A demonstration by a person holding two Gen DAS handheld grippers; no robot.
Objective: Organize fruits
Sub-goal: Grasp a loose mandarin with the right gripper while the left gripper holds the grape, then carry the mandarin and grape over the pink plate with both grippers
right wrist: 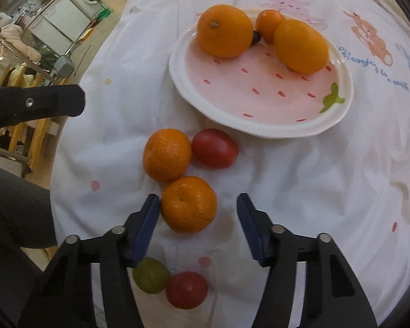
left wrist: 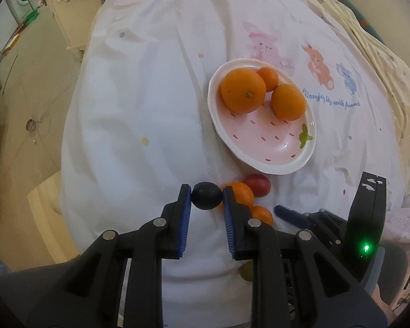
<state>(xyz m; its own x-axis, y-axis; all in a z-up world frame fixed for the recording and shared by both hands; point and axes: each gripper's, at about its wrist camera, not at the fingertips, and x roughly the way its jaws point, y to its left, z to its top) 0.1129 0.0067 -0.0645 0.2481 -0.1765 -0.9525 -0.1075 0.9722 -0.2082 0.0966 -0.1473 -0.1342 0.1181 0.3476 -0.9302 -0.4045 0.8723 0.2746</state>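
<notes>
In the left wrist view, the left gripper (left wrist: pixel 206 196) is clamped on a small dark round fruit (left wrist: pixel 206 199), its blue pads pressing both sides, held above the white cloth (left wrist: pixel 139 87) that covers the desk. Ahead lies the pink strawberry-pattern plate (left wrist: pixel 276 147) with two large oranges (left wrist: pixel 243 90) and a smaller one tucked behind them; its near half is bare. Just past the left gripper's right finger sit a mandarin (left wrist: pixel 242 192), a red fruit (left wrist: pixel 258 184) and a second mandarin (left wrist: pixel 263 214), with the other gripper's body low at the right. In the right wrist view, the right gripper (right wrist: pixel 198 207) has its jaws apart around the nearest mandarin (right wrist: pixel 188 203): the left pad touches or nearly touches the peel, while the right pad stands clear of it, so nothing is held yet. Another mandarin (right wrist: pixel 166 154) and a red fruit (right wrist: pixel 214 148) lie just beyond, touching each other, and a green fruit (right wrist: pixel 150 274) and a second red one (right wrist: pixel 186 289) sit beneath the gripper, close to the camera. To do this well, the right gripper should probably shift so the mandarin sits centred, close gently across its widest part, lift straight up to avoid nudging its neighbour, and set it on the plate's bare near side.
</notes>
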